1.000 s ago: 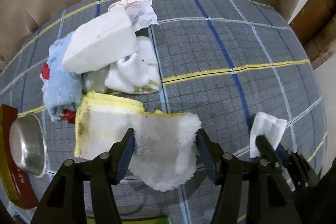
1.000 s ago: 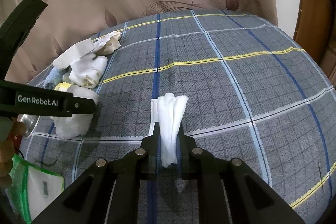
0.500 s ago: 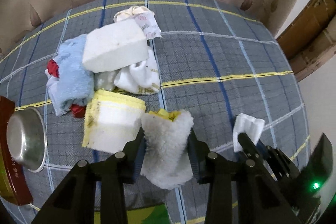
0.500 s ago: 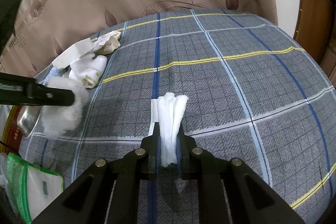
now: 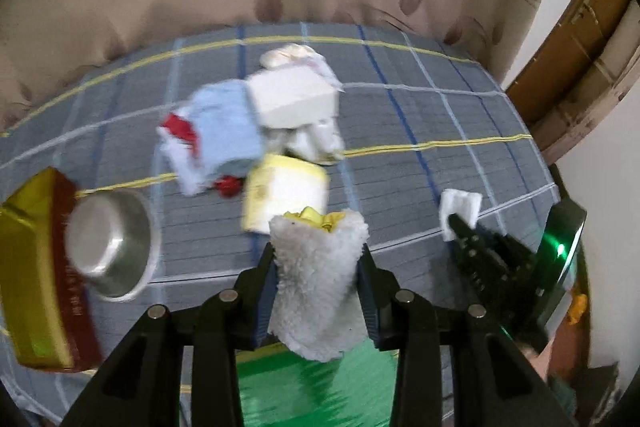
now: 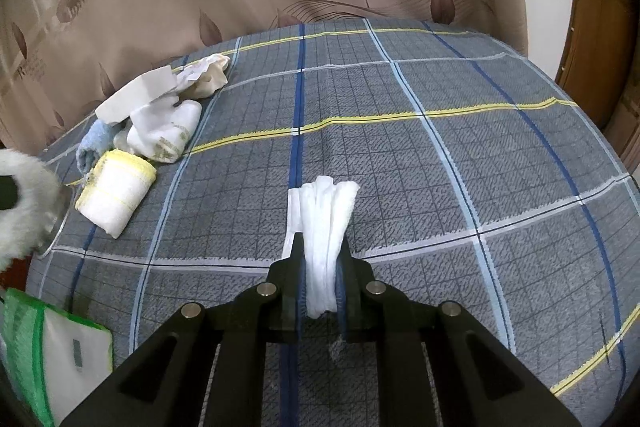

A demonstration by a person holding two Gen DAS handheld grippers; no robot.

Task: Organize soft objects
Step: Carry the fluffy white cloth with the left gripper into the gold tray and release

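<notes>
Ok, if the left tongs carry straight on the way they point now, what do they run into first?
Probably the yellow-edged folded cloth lying just beyond the fluffy white cloth that the left tongs grip. Depth is hard to judge through the blur; the tongs may be above it and meet the checked bedcover instead.

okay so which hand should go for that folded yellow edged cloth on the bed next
Neither is free. Left is nearer: its tongs hang just in front of the yellow-edged cloth but grip a fluffy white cloth. The right tongs, clamped on a folded white tissue, sit farther off.
</notes>
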